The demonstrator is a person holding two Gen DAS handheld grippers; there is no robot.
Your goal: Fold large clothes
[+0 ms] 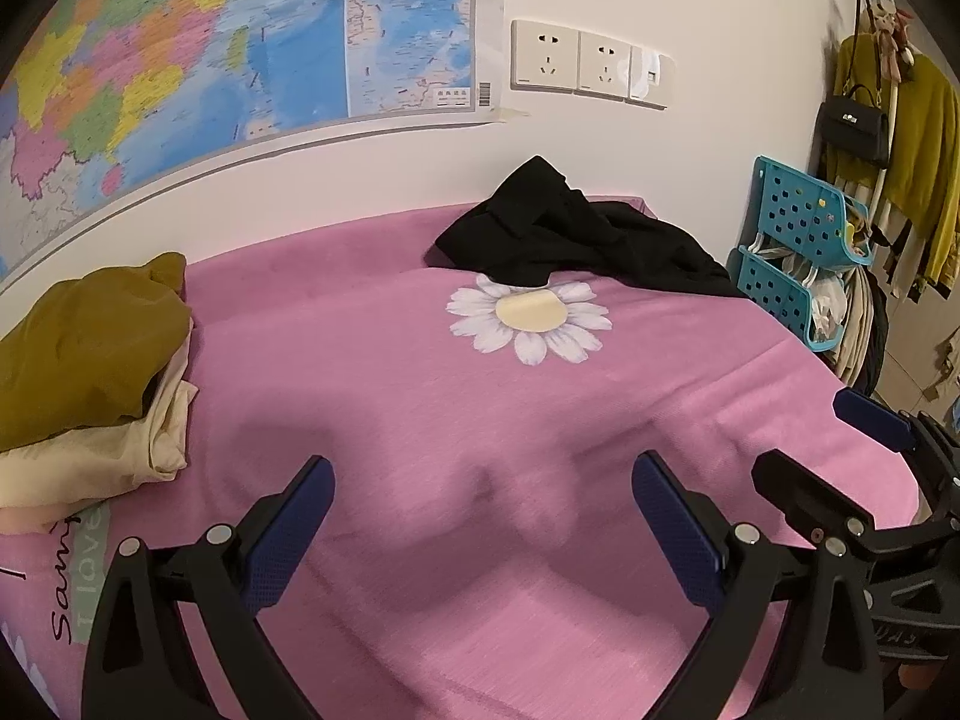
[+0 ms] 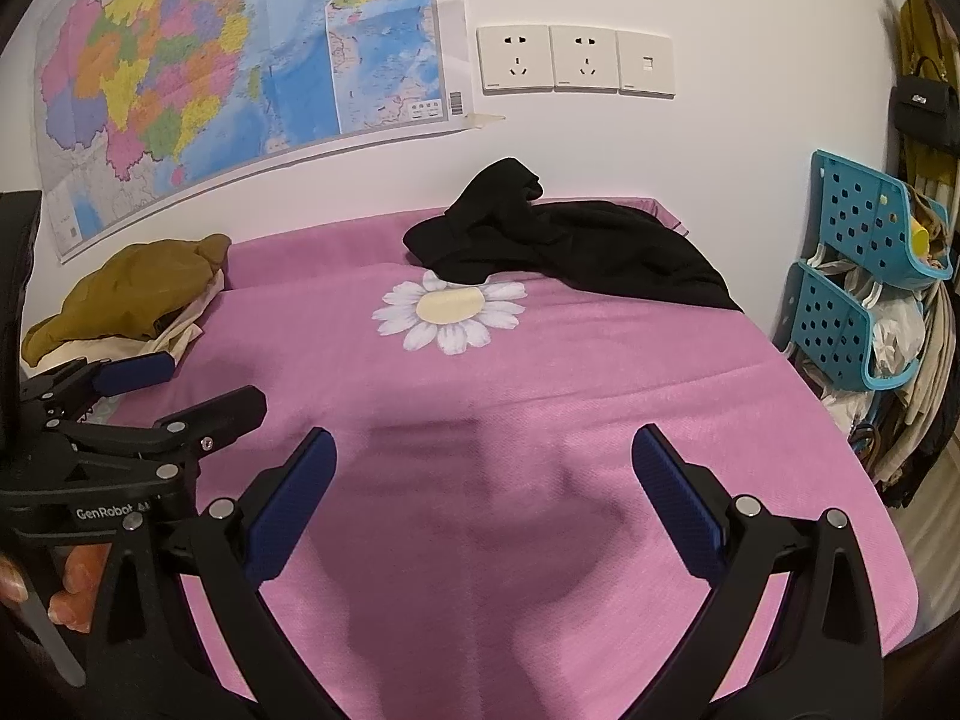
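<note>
Now | left gripper point(image 1: 480, 522) agape, empty | right gripper point(image 2: 483, 495) agape, empty | black garment point(image 1: 576, 234) crumpled, shape unclear

There is one black garment point(image 2: 570, 246) on the one pink bed point(image 2: 600, 420), and two more clothes sit in a pile point(image 2: 132, 300). One daisy point(image 2: 450, 312) is printed on the cover. The wall has one map point(image 2: 210, 60), three white plates point(image 2: 576, 60), and two blue baskets point(image 2: 864, 276) stand beside the bed.

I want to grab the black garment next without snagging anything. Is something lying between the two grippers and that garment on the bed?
Nothing visible does. The left gripper and right gripper, both open, face only bare pink bedcover and its daisy print before the black garment. The mustard and cream pile lies off to the left.
</note>
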